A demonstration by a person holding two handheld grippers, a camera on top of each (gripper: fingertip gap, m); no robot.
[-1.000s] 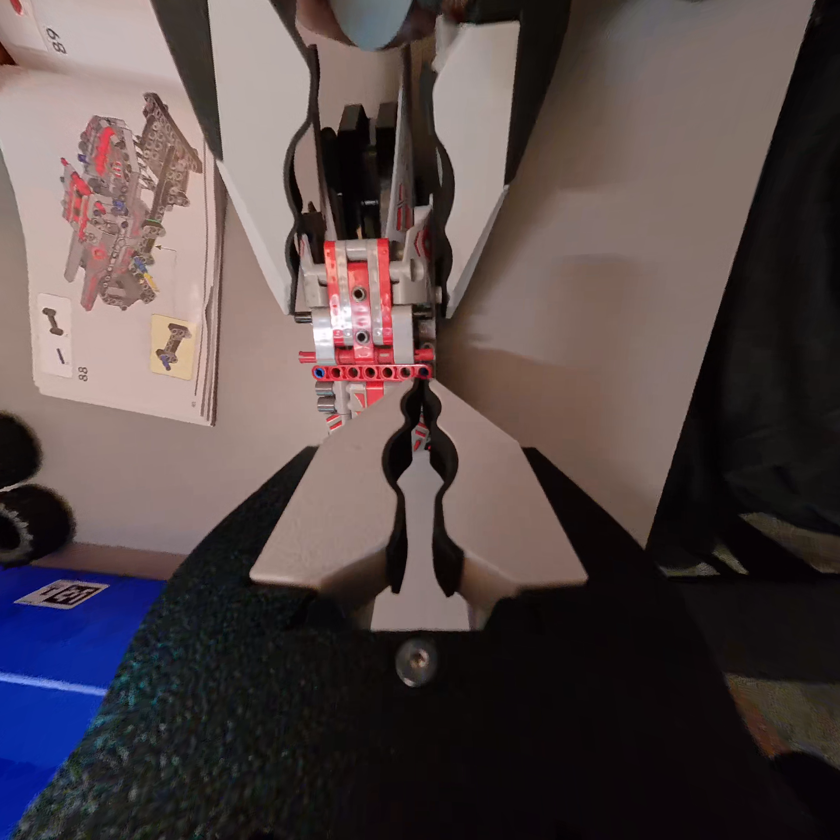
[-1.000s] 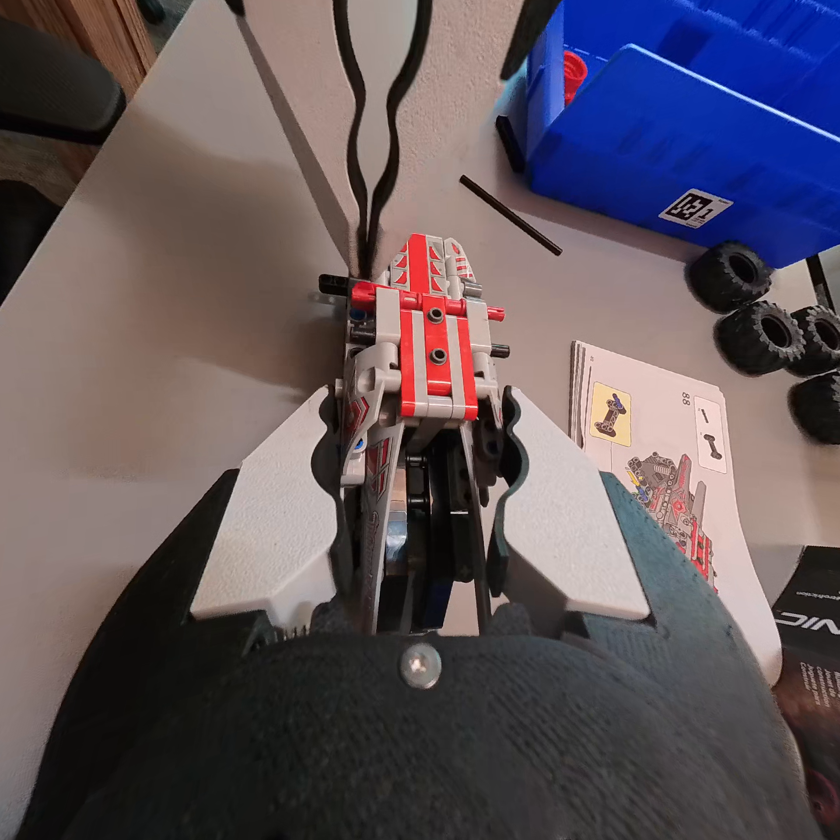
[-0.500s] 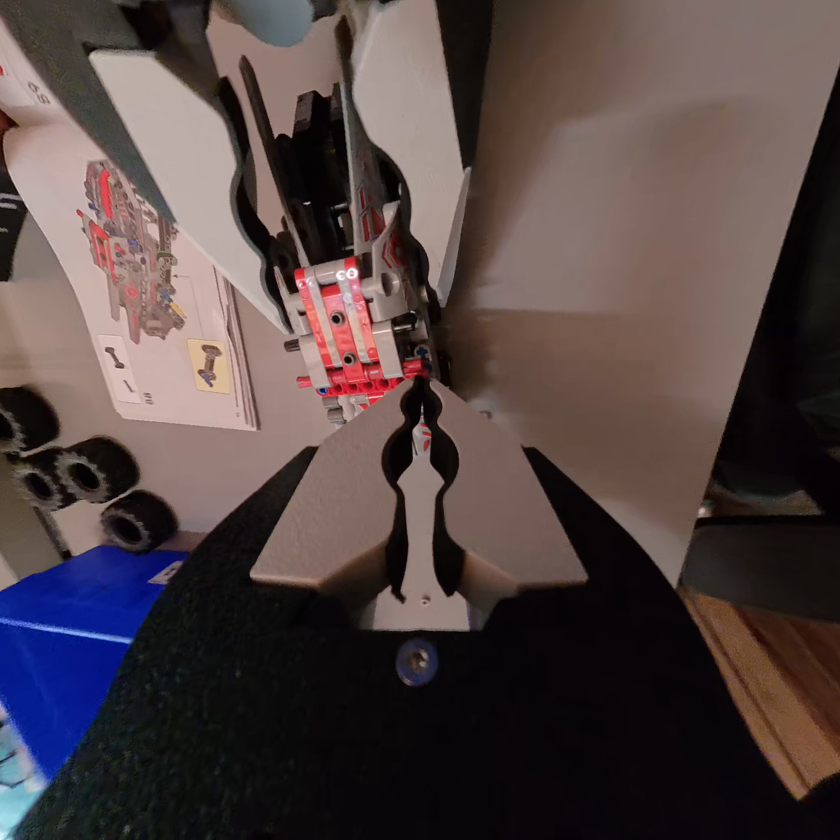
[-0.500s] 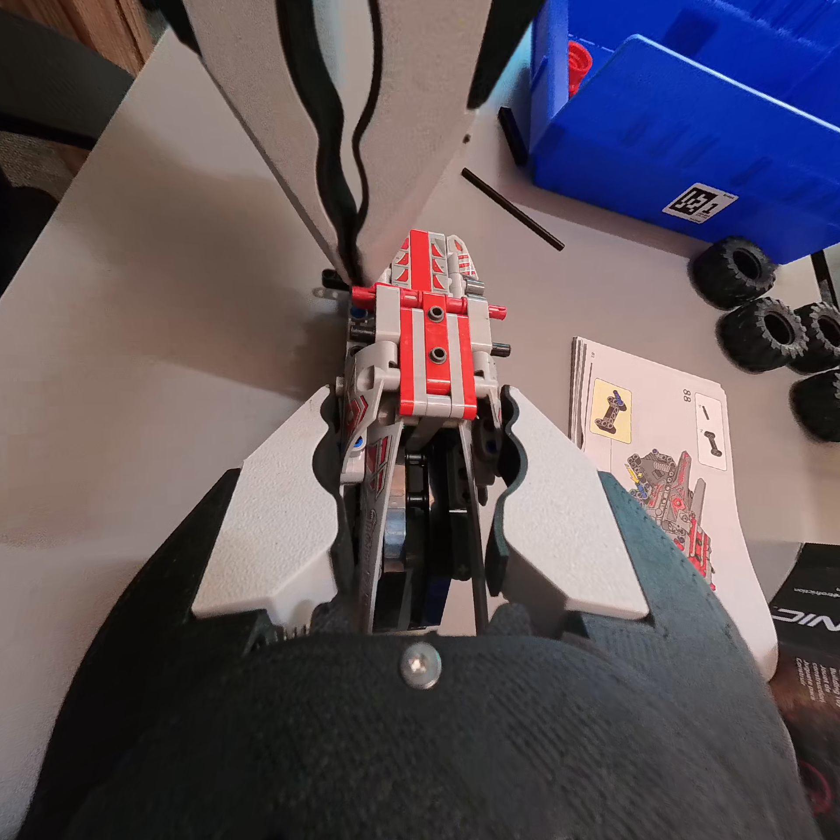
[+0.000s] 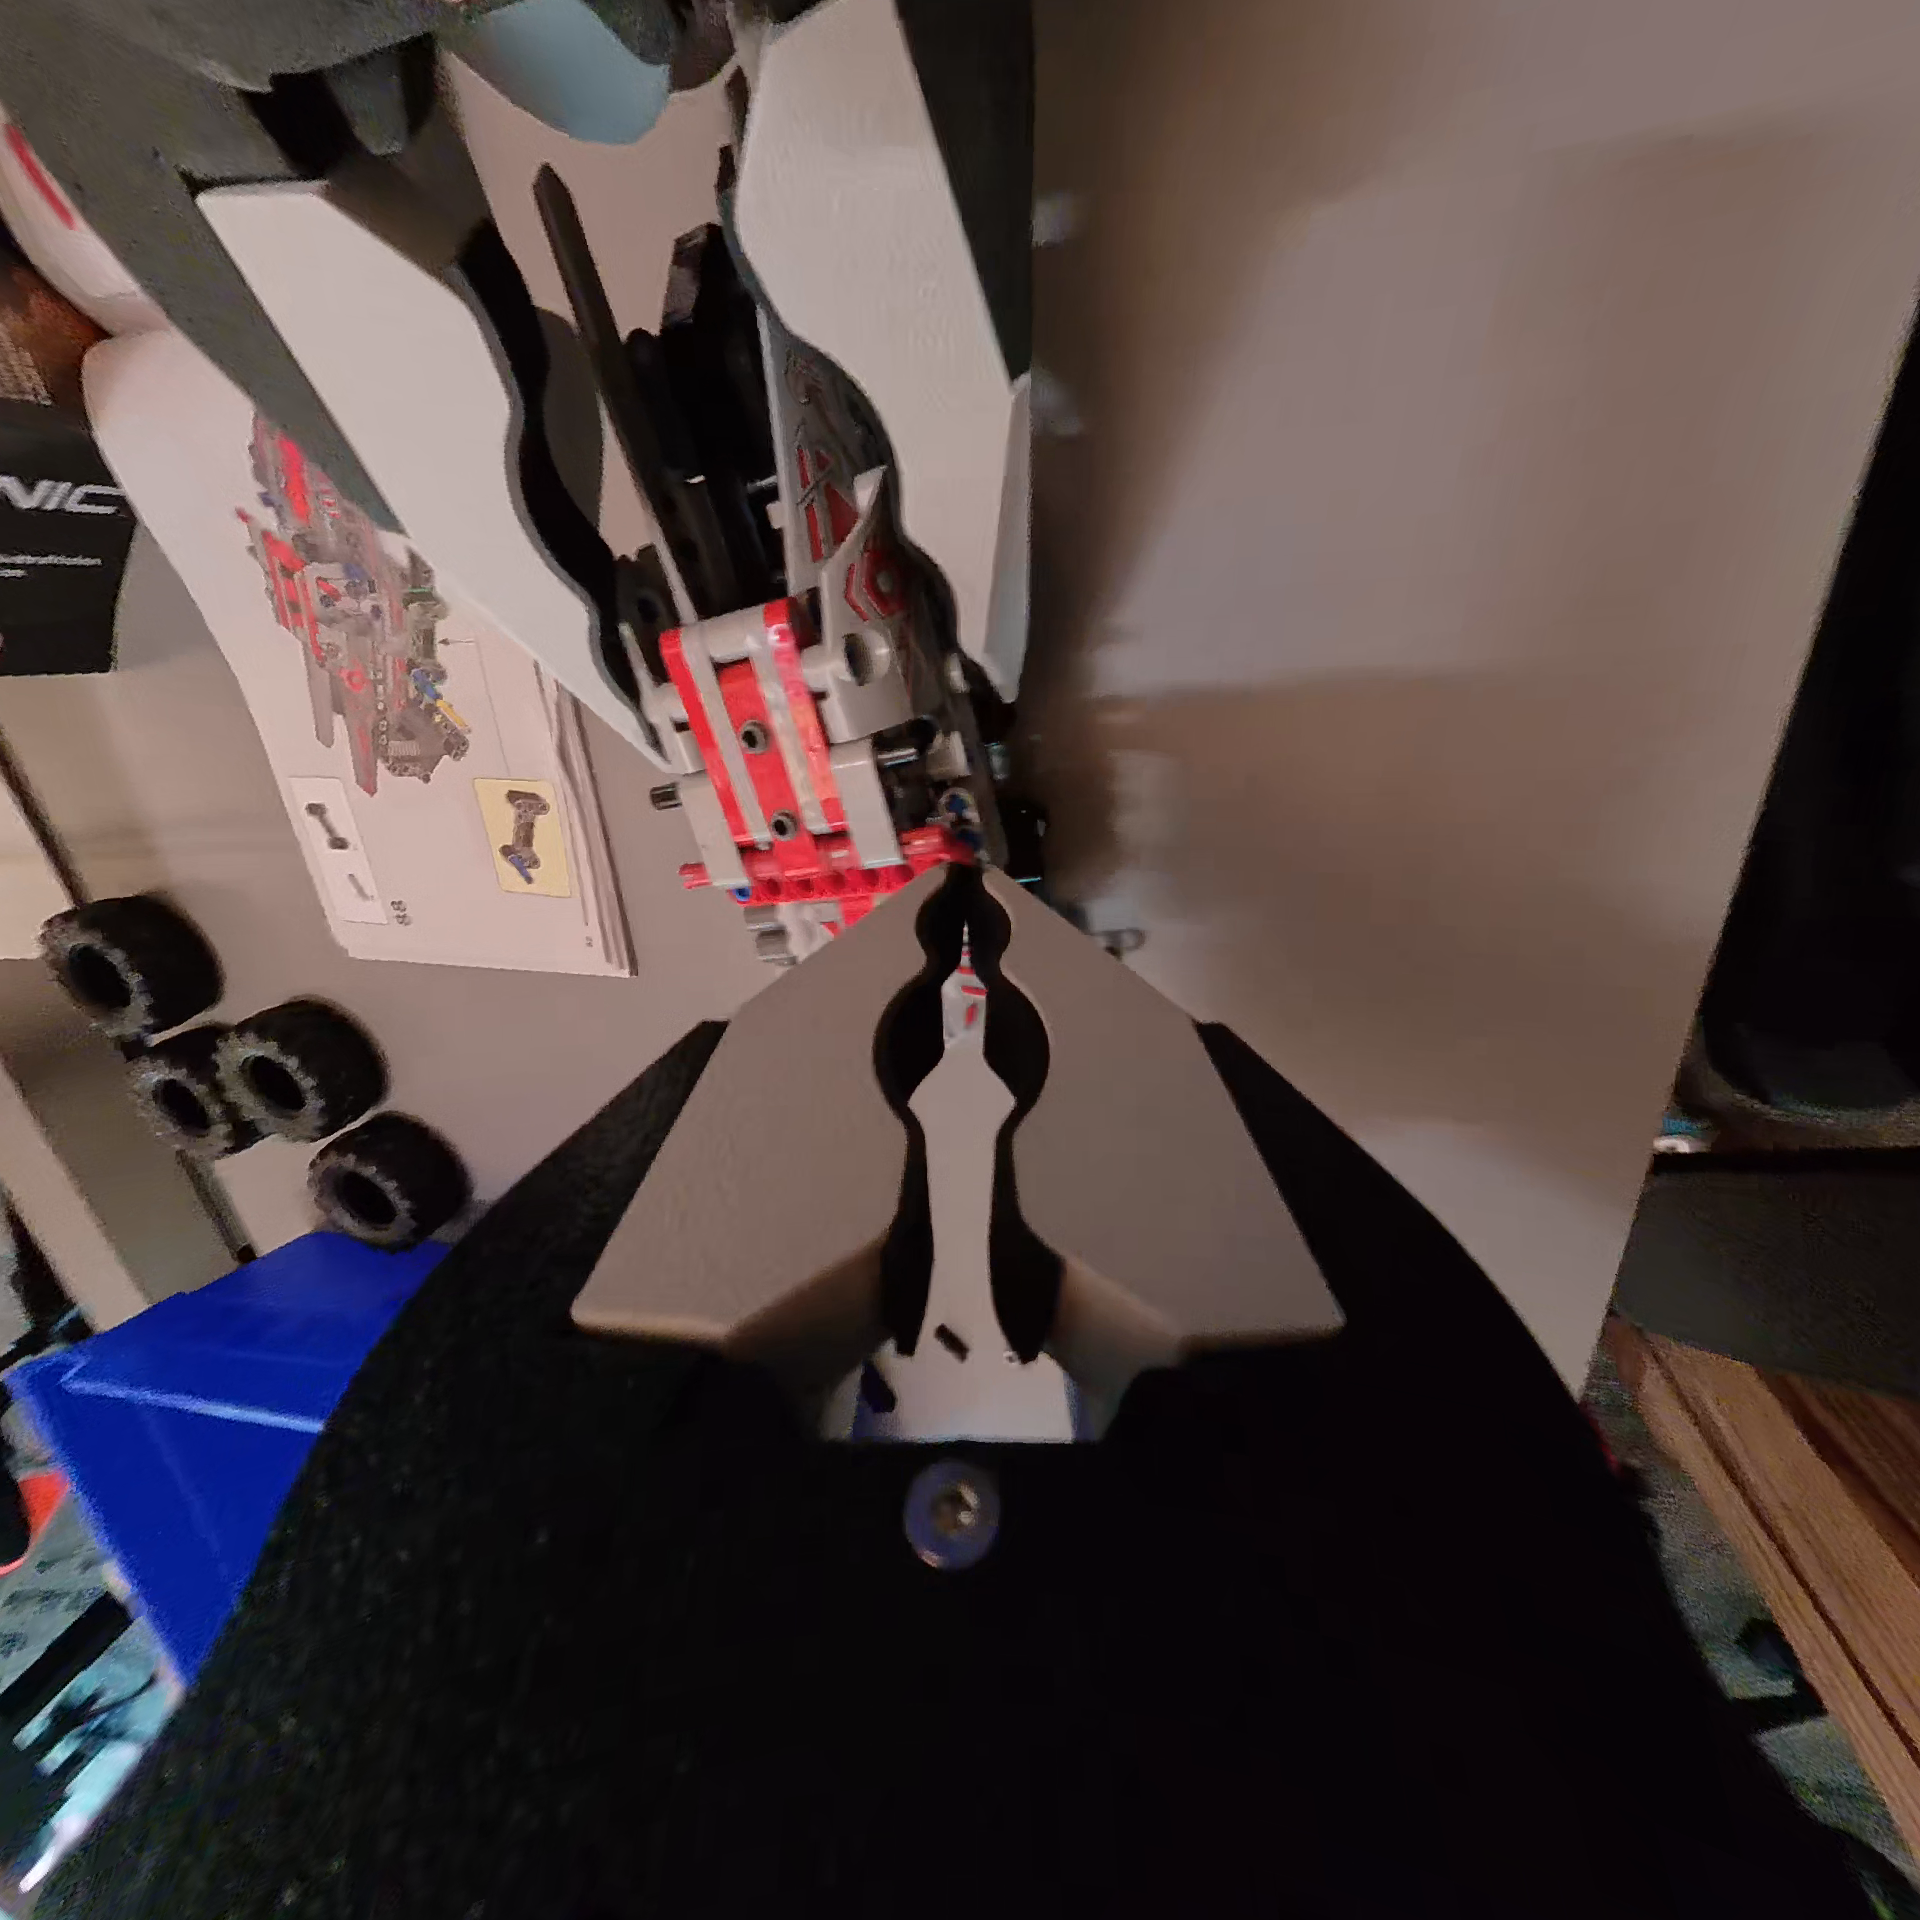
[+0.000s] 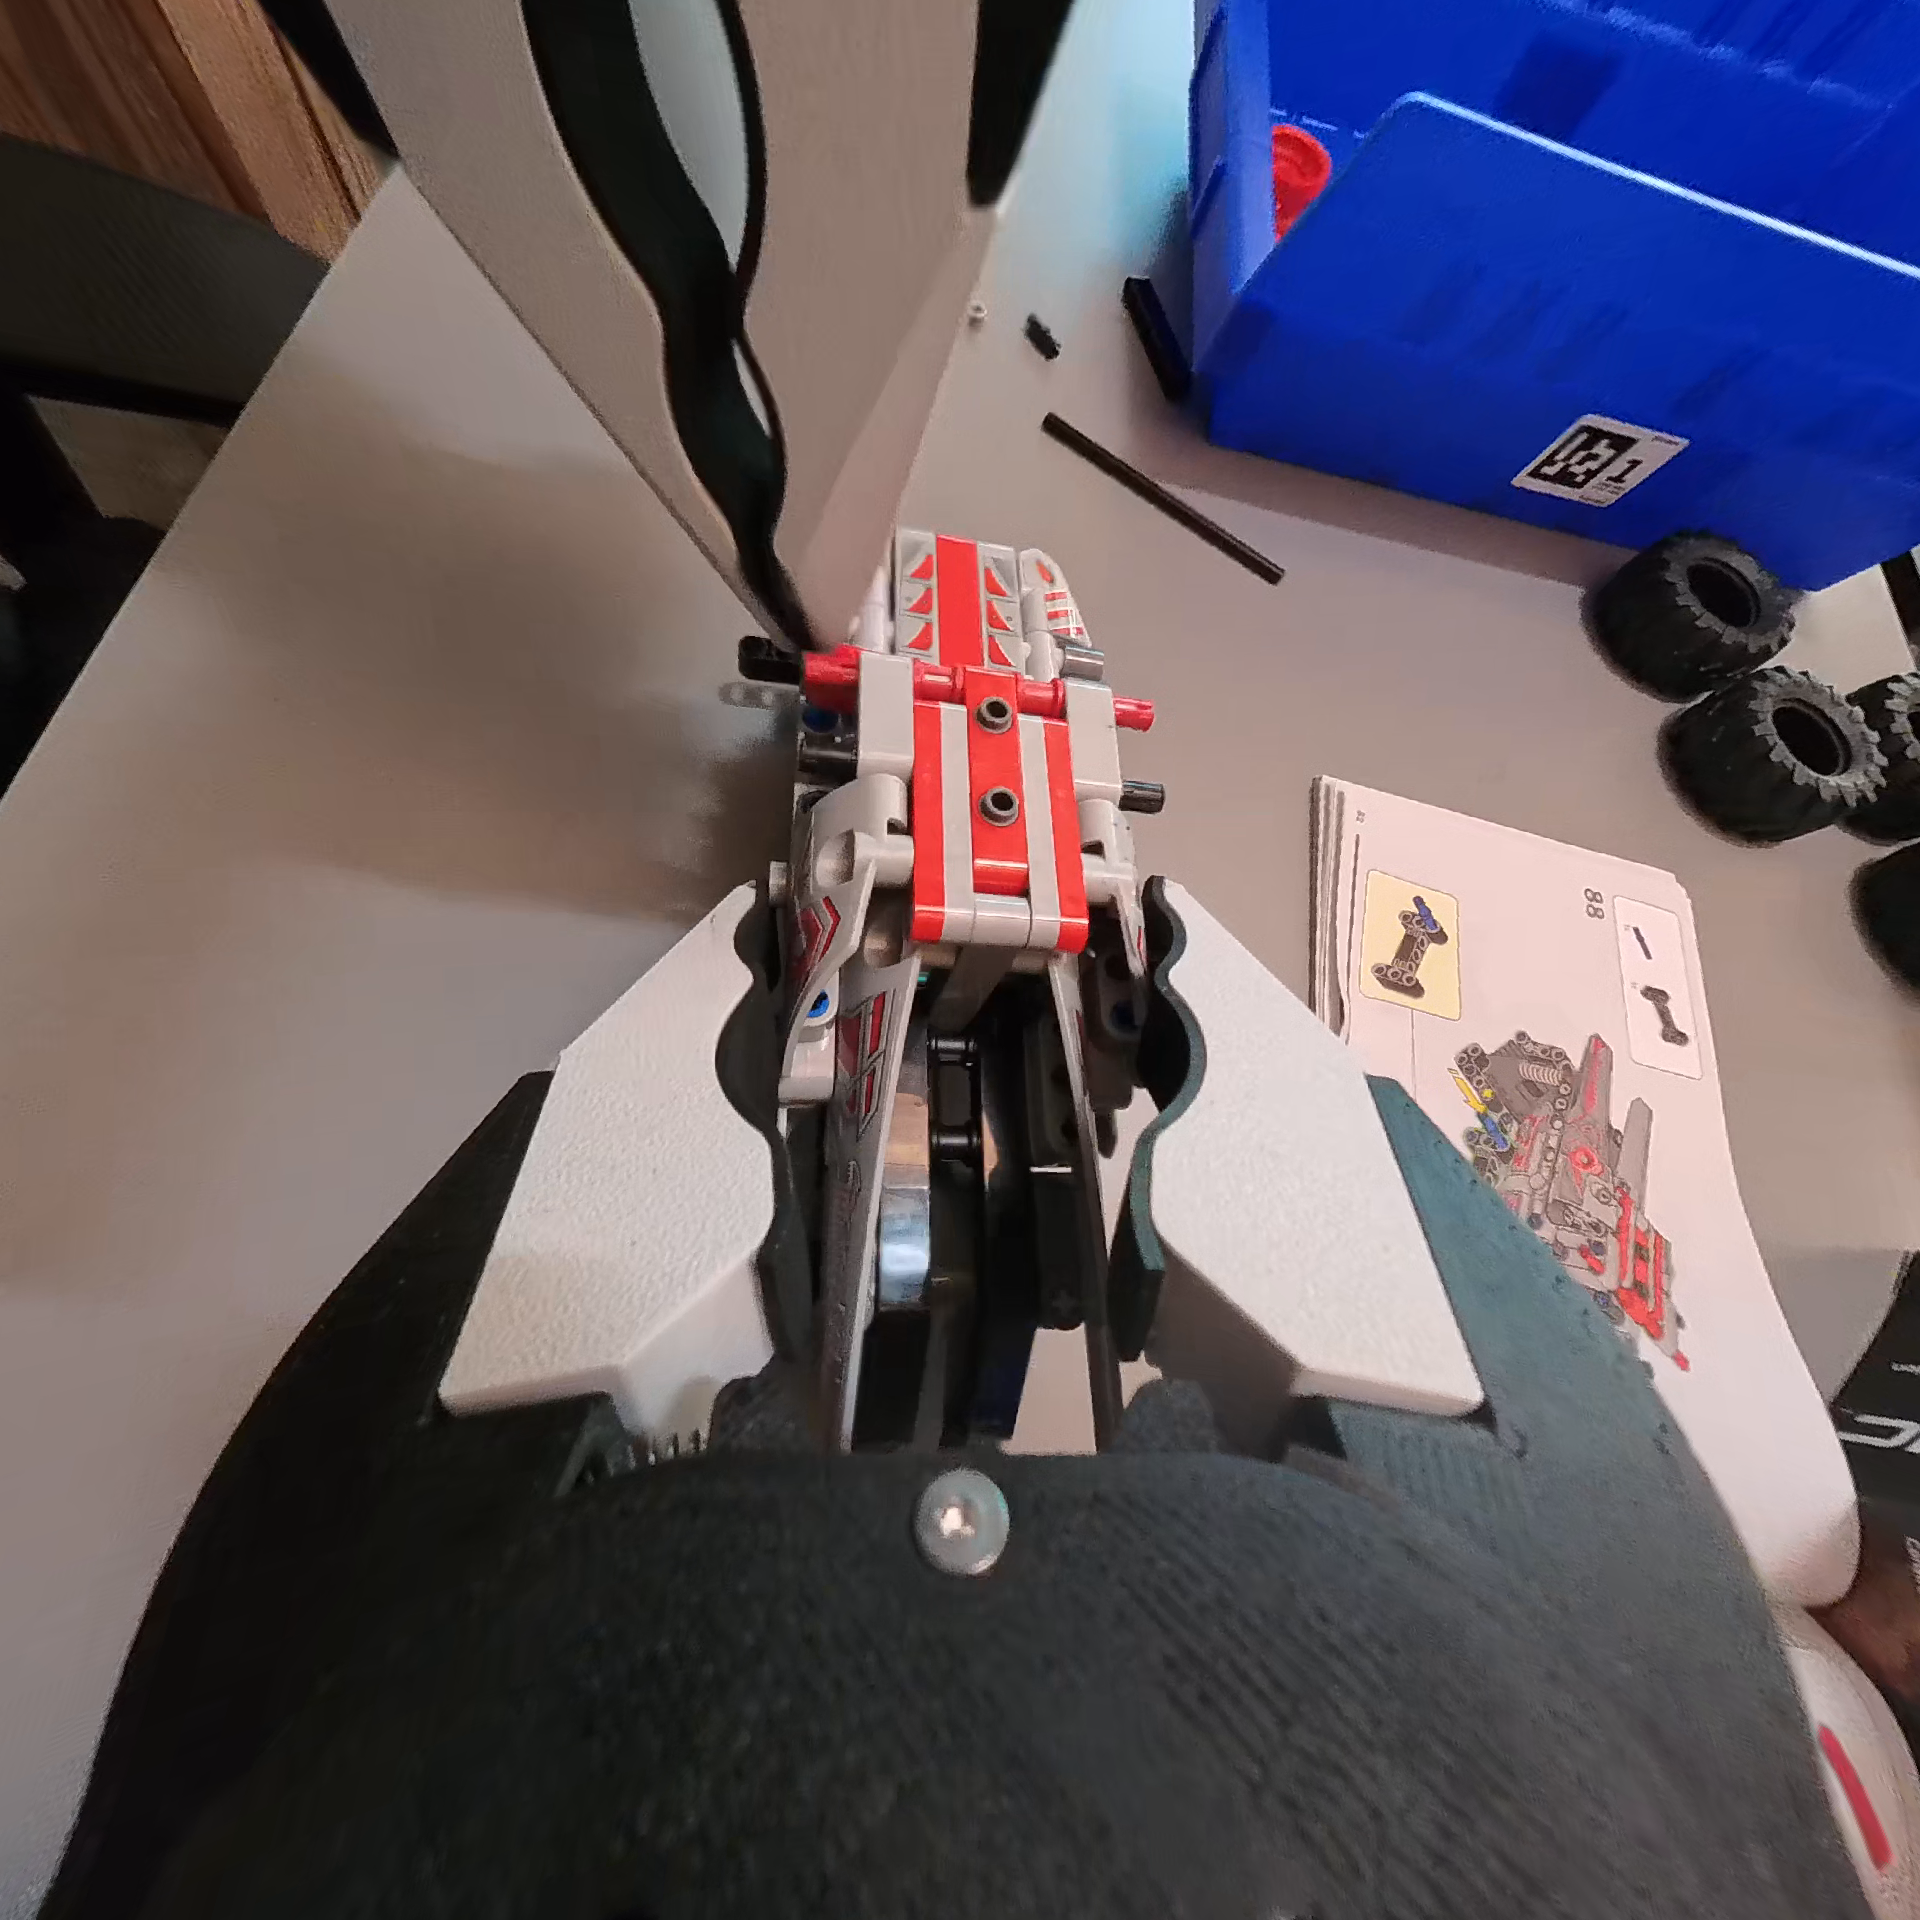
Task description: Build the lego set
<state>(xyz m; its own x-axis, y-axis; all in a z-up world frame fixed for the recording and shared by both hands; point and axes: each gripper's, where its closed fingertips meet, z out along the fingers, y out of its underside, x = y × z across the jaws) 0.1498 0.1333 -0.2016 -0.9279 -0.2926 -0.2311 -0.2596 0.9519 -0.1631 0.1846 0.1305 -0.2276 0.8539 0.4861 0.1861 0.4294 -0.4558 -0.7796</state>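
Observation:
A red and grey lego model (image 6: 997,810) lies lengthwise in my right gripper (image 6: 956,904), which is shut on its rear half just above the grey table (image 6: 416,727). My left gripper (image 6: 790,623) comes down from the far side. Its tips are shut at the model's front left corner, on a small black pin (image 6: 764,655) beside a red axle end. In the left wrist view my left gripper (image 5: 961,883) meets the red beam end of the model (image 5: 769,748). The right gripper (image 5: 831,707) shows behind it.
An open instruction booklet (image 6: 1507,1039) lies right of the model. Several black tyres (image 6: 1704,613) and a blue bin (image 6: 1558,291) stand at the far right. A thin black axle rod (image 6: 1164,499) and a small loose black pin (image 6: 1039,335) lie near the bin. The table edge runs along the left. From either gripper's tips it is about 20 cm to the thin black axle rod (image 6: 1164,499).
My left gripper has tilted and swung round, so its view now takes in the tyres and blue bin. Its tips stay at the model's front corner. The right gripper has held the model still.

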